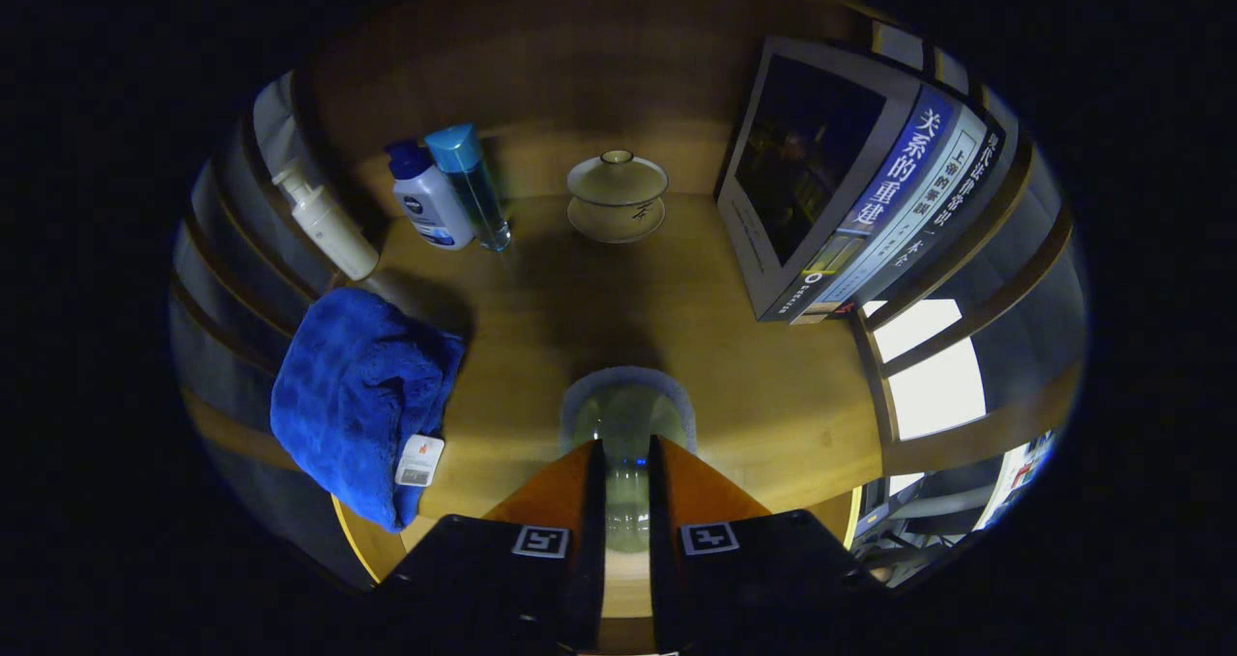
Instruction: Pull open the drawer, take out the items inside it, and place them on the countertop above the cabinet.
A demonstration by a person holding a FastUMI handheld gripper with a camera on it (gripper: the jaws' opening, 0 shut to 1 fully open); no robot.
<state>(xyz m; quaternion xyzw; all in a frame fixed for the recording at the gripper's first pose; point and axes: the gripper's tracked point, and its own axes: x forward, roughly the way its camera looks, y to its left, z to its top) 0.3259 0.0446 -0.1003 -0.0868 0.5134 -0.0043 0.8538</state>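
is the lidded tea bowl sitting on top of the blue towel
No, the lidded tea bowl stands on the bare wooden countertop beyond the claw, while the blue towel lies apart from it.

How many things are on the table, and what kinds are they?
Bottles: 3
Lidded cup on saucer: 1
Blue towel: 1
Books: 2
Clear bottle gripped between the fingers: 1
Total: 8

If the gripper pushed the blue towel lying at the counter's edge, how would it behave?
The blue towel looks soft and crumpled, so it would likely bunch up rather than slide as one piece. Part of it hangs over the countertop edge, so a push might drag it off. The gripper is now shut on a clear glass.
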